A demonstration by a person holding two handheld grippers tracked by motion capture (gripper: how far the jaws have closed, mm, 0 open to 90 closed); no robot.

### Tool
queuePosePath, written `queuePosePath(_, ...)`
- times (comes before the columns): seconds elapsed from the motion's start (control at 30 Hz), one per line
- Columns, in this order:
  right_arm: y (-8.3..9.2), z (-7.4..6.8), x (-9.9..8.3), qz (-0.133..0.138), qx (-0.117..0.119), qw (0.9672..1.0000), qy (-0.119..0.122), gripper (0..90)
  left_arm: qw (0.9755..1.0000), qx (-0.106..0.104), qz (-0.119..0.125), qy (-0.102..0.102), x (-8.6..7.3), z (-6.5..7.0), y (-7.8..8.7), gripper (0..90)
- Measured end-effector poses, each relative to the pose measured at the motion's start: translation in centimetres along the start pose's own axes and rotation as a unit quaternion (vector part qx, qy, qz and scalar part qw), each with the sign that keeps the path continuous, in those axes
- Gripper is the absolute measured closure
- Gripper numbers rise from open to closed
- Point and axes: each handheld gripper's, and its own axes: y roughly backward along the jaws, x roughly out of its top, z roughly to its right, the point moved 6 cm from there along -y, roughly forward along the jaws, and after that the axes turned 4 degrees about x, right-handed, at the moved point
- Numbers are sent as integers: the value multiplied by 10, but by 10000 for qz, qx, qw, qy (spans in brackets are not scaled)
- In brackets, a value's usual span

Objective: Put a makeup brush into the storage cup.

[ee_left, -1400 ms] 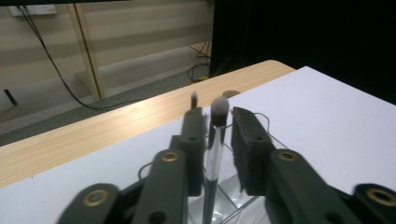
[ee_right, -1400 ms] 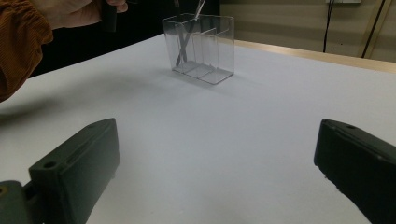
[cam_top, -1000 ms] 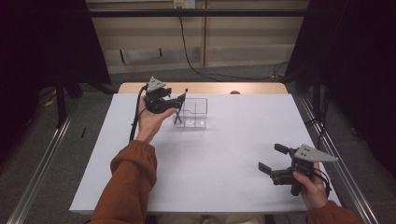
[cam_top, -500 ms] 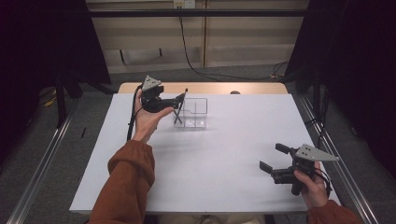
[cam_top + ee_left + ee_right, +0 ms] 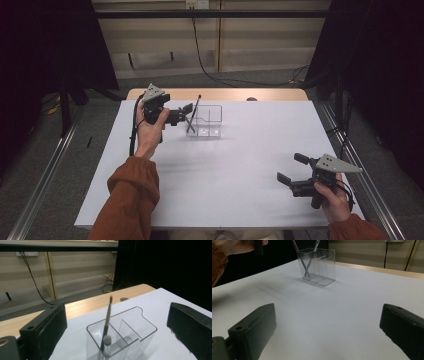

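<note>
— Left claw (image 5: pixel 186 114) has just been opening, and now it's spread wide with nothing between the jaws! It's pulled back a touch from the clear organizer (image 5: pixel 208 121).

— So the brush (image 5: pixel 193 114) is delivered?

— Looks that way: it leans in the organizer's near-left compartment, beside another brush.

— And the right claw (image 5: pixel 291 172)?

— Spread too, empty, well away from the organizer over the white surface (image 5: pixel 225 170).

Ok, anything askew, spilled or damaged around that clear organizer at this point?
Nothing stands out. The clear organizer stands upright on the white table, and two brushes lean inside its end compartment. The left gripper, whose jaws have just been opening, sits beside it with nothing between them; the right gripper is open, well apart.
</note>
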Motion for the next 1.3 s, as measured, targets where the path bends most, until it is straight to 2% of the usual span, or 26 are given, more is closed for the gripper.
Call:
queuePosePath(0.17, 0, -1, 0, -3, -13, 10000, 21, 1, 9999, 75, 13, -98, -3, -1, 8, 27)
queuePosePath(0.23, 1, -2, 1, 8, -12, 10000, 20, 1, 10000, 54, 77, -3, -3, 0, 12, 29)
queuePosePath(0.33, 0, -3, 2, 11, -26, 10000, 28, 1, 9999, 107, 74, -97, -5, 1, 18, 32)
queuePosePath(0.4, 0, -3, 2, 9, -35, 10000, 29, 1, 10000, 78, 61, 8, -6, 1, 22, 32)
queuePosePath(0.53, 1, -3, 2, 11, -47, 10000, 33, 1, 9999, 92, 64, 84, -10, 2, 31, 31)
queuePosePath(0.7, 1, -3, 2, 9, -36, 10000, 49, 1, 9999, 74, 66, -48, -12, 8, 40, 30)
queuePosePath(0.77, 1, -4, 2, 22, -34, 10000, 49, 1, 9999, 75, 109, -38, -12, 9, 44, 30)
queuePosePath(0.9, 1, -5, 2, 20, -26, 10000, 61, 1, 9998, 90, 104, -120, -21, 7, 50, 27)
queuePosePath(1.0, 0, -5, 2, 12, -23, 10000, 60, 1, 9999, 68, 117, -57, -27, 7, 54, 27)
queuePosePath(1.17, 1, -4, 3, 16, -37, 10000, 63, 1, 9997, 76, 184, -123, -29, 8, 63, 27)
queuePosePath(1.3, 1, -5, 2, 14, -36, 10000, 70, 1, 9998, 49, 189, -67, -33, 7, 69, 27)
